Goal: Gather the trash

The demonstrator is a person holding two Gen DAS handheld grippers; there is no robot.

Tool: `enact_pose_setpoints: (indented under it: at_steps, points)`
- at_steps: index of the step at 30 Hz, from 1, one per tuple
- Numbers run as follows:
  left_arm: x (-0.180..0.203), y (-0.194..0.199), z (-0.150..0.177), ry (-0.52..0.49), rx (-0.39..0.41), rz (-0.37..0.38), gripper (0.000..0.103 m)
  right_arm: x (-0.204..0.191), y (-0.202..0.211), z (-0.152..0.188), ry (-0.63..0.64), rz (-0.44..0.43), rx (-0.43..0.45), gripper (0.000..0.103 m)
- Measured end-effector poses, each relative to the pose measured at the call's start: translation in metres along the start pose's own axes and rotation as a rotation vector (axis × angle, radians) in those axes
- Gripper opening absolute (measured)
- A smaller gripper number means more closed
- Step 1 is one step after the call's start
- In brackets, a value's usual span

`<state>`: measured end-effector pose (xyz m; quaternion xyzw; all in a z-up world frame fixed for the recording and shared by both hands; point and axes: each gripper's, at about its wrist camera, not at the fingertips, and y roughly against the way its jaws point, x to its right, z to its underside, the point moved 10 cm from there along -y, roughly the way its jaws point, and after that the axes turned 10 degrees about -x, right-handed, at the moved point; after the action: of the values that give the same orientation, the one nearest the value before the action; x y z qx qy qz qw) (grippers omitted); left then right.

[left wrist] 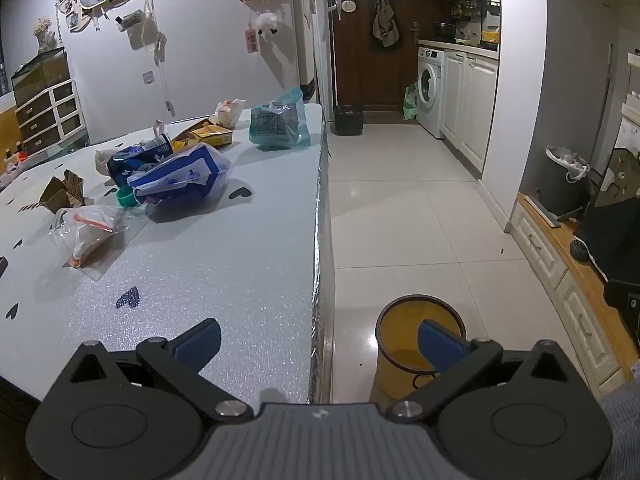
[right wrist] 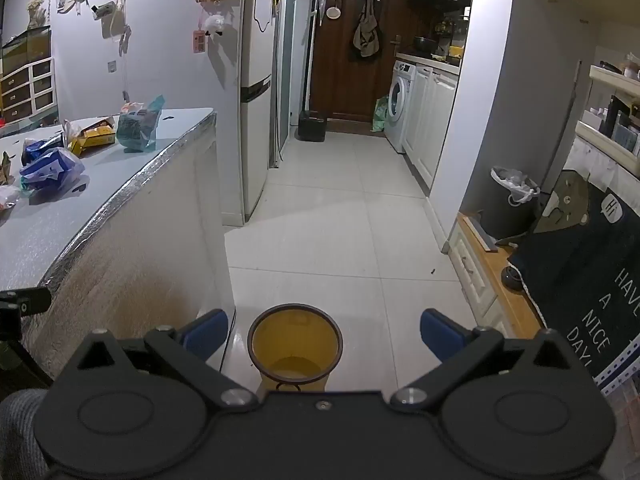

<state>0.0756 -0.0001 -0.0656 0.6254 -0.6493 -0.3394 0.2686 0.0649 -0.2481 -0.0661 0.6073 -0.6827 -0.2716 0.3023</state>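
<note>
Trash: crumpled wrappers and a blue bag (left wrist: 180,178) on my surface (left wrist: 240,280), left of frame.
Bin (right wrist: 295,344): yellow, empty.
My hand-held grippers: left (left wrist: 320,340) and right (right wrist: 324,334) both spread, holding nothing.

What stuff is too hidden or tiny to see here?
- Yellow round bin, left wrist view: the left gripper hides its base and part of its inside.
- Blue plastic bag on the grey table: print too small to read.
- Grey lined bin, right wrist view: contents too far away to tell.
</note>
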Motion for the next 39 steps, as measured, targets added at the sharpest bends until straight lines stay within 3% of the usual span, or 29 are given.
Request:
enact_pose_setpoints:
  at_steps: [39]
  points:
    - [0.010,0.003,-0.002,-0.004,0.008,0.022,0.103,0.004,-0.002,0.004,-0.002,0.007,-0.002,0.103]
